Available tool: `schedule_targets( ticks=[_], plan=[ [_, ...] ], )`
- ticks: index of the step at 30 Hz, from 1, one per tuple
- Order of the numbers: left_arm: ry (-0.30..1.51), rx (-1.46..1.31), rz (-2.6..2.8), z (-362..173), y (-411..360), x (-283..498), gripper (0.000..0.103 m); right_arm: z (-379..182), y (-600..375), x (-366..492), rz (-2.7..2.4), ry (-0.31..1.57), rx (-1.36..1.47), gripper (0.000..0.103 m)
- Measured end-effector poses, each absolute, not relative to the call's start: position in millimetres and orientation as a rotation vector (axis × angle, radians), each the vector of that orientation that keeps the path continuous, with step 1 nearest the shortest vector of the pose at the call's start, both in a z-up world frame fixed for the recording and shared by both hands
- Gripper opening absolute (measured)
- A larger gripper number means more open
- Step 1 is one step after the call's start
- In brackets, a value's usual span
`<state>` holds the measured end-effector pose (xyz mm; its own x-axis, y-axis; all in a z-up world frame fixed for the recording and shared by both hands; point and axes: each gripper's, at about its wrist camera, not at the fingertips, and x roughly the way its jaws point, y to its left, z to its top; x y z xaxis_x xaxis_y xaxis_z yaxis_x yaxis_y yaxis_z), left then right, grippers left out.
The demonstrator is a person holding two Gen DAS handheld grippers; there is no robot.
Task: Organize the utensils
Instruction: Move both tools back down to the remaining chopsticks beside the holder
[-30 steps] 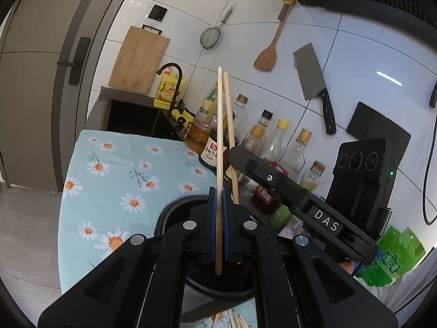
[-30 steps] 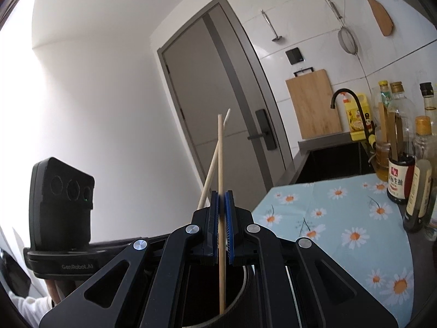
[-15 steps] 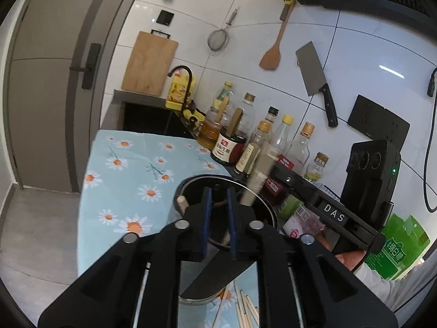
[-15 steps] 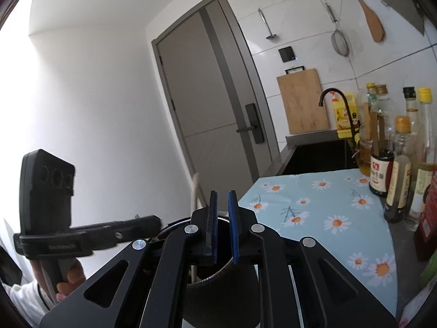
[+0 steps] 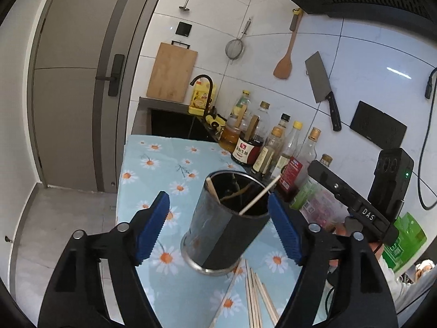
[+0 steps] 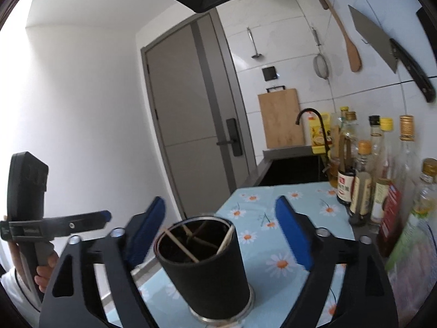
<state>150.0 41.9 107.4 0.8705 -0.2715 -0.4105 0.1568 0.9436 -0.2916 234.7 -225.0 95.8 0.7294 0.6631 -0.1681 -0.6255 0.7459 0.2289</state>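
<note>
A dark round utensil holder [image 5: 221, 229] stands on the daisy-print tablecloth [image 5: 153, 164]; it also shows in the right wrist view [image 6: 204, 270]. Several wooden chopsticks [image 5: 258, 198] lean inside it, also seen from the right [image 6: 225, 242]. More loose chopsticks [image 5: 256, 298] lie on the cloth in front of the holder. My left gripper [image 5: 218, 229] is open and empty, its blue pads either side of the holder. My right gripper [image 6: 220, 232] is open and empty above the holder's rim, and its body shows at the right of the left wrist view [image 5: 355, 207].
A row of sauce and oil bottles [image 5: 267, 147] stands along the tiled wall, right of the holder [image 6: 363, 180]. A sink with a black tap [image 5: 202, 95] lies beyond the cloth. A cleaver [image 5: 322, 87], spatula and strainer hang on the wall. A grey door [image 5: 76, 95] is at left.
Both grippers held chopsticks upright over the holder a second ago. They have let go, the chopsticks dropped into the holder, and both sets of jaws have opened wide and pulled back.
</note>
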Motion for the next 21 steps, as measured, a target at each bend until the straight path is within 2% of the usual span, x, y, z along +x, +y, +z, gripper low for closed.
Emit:
schedule_targets(
  ticks=[5,21],
  plan=[
    [0.525,-0.242,-0.246,101.3,48.7,141.8,0.088,95.2,-225.4,208.6,0.625,0.267,0.072,0.087],
    [0.713,-0.167,-0.376,52.7,48.5,158.9,0.096,57.5,-228.3,156.4,0.371,0.445,-0.011,0.088]
  ],
)
